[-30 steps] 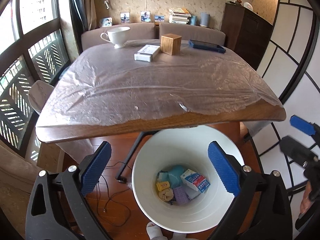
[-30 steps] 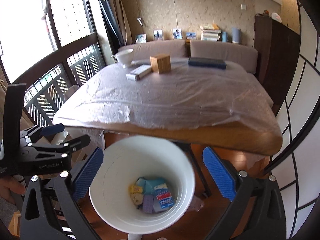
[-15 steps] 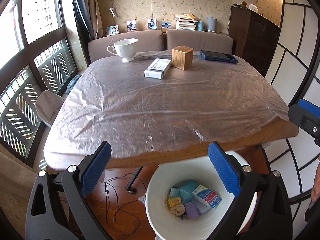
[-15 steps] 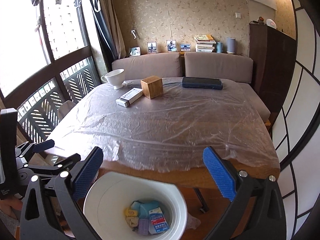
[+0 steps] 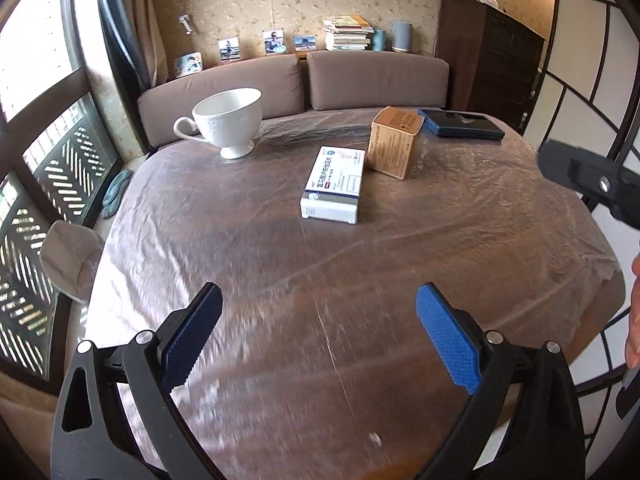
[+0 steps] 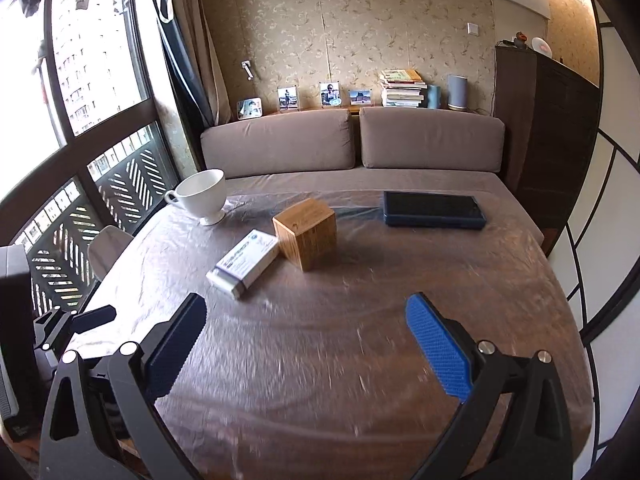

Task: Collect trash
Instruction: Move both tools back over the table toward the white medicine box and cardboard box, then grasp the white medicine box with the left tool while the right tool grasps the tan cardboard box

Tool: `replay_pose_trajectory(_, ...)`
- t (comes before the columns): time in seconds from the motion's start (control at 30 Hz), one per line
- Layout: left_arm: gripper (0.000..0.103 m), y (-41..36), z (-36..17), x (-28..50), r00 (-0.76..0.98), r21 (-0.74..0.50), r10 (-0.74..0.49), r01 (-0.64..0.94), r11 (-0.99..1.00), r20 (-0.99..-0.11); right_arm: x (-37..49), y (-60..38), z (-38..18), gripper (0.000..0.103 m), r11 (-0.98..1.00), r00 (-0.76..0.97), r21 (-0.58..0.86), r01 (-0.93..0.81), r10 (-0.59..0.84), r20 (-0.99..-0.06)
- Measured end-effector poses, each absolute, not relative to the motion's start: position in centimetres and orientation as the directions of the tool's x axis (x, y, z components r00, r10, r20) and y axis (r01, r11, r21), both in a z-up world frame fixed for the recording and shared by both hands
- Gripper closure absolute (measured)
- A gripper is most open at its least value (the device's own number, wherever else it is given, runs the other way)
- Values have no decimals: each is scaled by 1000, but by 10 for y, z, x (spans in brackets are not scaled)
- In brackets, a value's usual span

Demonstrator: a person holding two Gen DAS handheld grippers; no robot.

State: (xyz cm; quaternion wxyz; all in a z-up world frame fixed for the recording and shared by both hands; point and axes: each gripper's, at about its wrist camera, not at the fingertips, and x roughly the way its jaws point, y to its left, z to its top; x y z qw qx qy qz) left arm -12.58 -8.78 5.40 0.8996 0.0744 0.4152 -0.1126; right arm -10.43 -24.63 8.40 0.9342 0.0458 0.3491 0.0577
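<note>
A white and blue medicine box (image 5: pixel 334 186) lies on the plastic-covered table (image 5: pixel 280 264), beside a small brown box (image 5: pixel 394 142). Both also show in the right wrist view, the medicine box (image 6: pixel 243 263) left of the brown box (image 6: pixel 306 233). My left gripper (image 5: pixel 318 338) is open and empty above the near part of the table. My right gripper (image 6: pixel 306 344) is open and empty, also above the near table. The white bin is out of view. Part of the right gripper shows at the right edge of the left wrist view (image 5: pixel 592 182).
A white cup (image 5: pixel 228 122) stands at the back left and a dark blue flat case (image 5: pixel 460 124) at the back right. A sofa (image 6: pixel 352 144) lies behind the table, a window with railing to the left, a dark cabinet (image 6: pixel 548 128) at right.
Both grippers have risen from over the white bin under the table edge and moved forward over the tabletop. The bin has dropped out of view. Both stay open.
</note>
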Motion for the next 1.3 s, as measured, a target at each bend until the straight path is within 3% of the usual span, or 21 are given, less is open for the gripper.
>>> replay_pose_trajectory(0.47, 4, -111, 24, -44, 556, 2, -166, 289, 957, -815, 24, -231, 29, 4, 983, 655, 134, -122, 181, -734)
replay_pose_trajectory(1.07, 4, -113, 12, -9, 545, -34, -178, 264, 964, -819, 62, -237, 5, 4, 975, 633, 180, -128, 220, -743)
replay_pose_trajectory(1.2, 5, -114, 12, -5, 547, -42, -188, 269, 962, -816, 63, -238, 4, 11, 974, 632, 187, -125, 224, -742)
replay_pose_trajectory(1.3, 13, -121, 12, -2, 549, -33, -192, 286, 958, -813, 64, -239, 4, 12, 974, 631, 191, -126, 227, -742)
